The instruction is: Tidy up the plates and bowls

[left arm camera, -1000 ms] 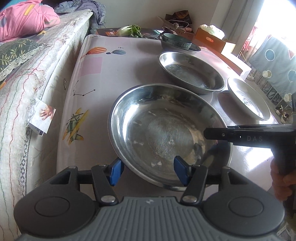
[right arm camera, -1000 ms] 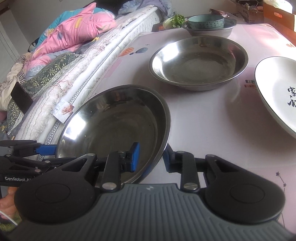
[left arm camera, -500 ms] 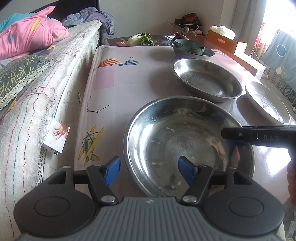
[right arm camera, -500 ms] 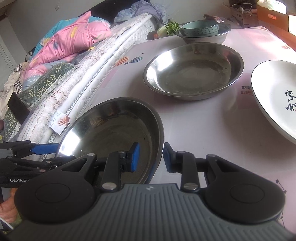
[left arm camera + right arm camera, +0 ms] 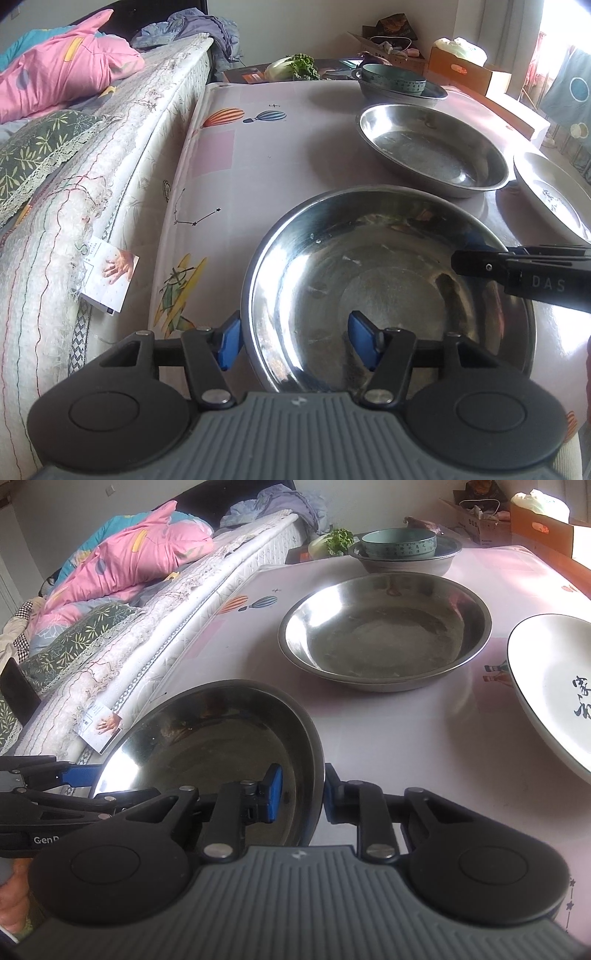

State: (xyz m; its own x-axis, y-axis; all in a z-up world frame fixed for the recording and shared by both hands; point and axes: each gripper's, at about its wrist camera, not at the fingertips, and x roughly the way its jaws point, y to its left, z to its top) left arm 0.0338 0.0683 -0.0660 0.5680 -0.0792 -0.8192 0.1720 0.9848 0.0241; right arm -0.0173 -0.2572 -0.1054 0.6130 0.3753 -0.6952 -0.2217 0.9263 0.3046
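— Gripper states? The right gripper [image 5: 299, 794] is clamped on the near steel bowl [image 5: 388, 288] rim; the left gripper [image 5: 293, 338] is spread wide astride the opposite rim.

— Bowl's place? Near table [image 5: 295, 155] edge, beside the bed [image 5: 110, 166].

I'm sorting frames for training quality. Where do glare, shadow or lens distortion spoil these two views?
Left wrist view: the window blows out white at upper right, and the table edge bows from the fisheye. Right wrist view: a glare patch on the far steel basin, a dark interior in the near steel basin.
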